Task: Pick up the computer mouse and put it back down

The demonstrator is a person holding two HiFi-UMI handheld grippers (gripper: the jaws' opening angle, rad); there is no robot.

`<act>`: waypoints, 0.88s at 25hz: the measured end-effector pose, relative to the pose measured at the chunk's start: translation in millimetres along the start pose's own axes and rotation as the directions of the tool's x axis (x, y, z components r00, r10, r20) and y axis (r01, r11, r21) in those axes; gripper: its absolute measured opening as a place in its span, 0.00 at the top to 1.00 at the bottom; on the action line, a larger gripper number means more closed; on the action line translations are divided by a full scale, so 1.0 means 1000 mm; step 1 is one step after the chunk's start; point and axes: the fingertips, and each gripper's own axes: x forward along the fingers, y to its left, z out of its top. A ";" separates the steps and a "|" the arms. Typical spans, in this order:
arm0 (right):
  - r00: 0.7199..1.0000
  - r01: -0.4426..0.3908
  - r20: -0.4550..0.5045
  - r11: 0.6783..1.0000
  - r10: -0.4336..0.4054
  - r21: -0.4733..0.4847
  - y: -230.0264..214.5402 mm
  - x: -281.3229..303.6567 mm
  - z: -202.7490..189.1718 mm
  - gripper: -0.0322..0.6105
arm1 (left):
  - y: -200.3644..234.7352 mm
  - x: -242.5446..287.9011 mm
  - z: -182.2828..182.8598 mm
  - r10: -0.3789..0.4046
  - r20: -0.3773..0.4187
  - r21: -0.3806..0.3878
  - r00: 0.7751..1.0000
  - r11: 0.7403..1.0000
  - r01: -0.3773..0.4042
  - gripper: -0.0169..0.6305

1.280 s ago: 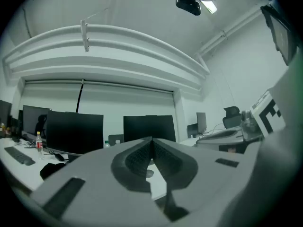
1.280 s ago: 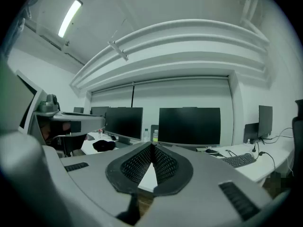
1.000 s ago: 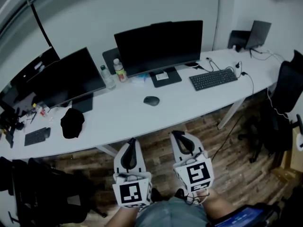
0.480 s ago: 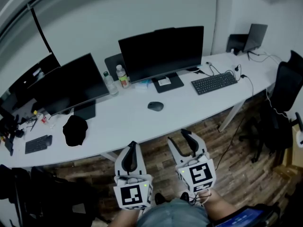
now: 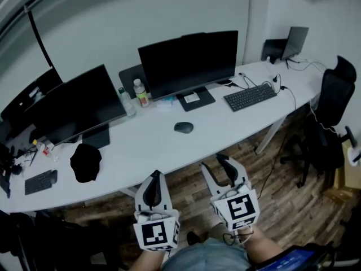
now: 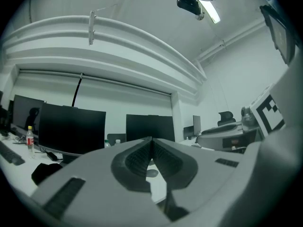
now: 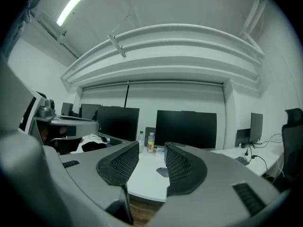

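Right tool's jaws, shut earlier, now apart, closing, empty; mouse before monitor.

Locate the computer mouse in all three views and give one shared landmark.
Head view: computer mouse at centre, on the white desk in front of the middle monitor.
Left gripper view: low centre, a small dark oval on the desk.
Right gripper view: low centre, slightly right, on the desk.
Shared landmark: the middle monitor directly behind it.

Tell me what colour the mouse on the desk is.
The mouse is dark grey, clearest in the head view.
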 end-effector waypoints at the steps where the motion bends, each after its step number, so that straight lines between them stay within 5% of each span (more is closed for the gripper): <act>1: 1.000 0.001 -0.005 1.000 -0.001 -0.003 0.001 0.001 -0.001 0.67 | 0.001 0.001 -0.002 -0.004 -0.005 -0.004 1.000 1.000 0.004 0.97; 11: 0.999 0.025 -0.035 0.999 -0.024 0.021 -0.024 0.022 -0.022 0.66 | -0.009 0.037 -0.028 -0.040 -0.071 -0.007 0.997 0.999 0.040 0.97; 22: 0.997 -0.033 -0.069 0.995 0.040 0.098 -0.096 0.102 -0.052 0.66 | -0.025 0.140 -0.045 -0.007 -0.134 0.065 0.991 0.998 0.015 0.97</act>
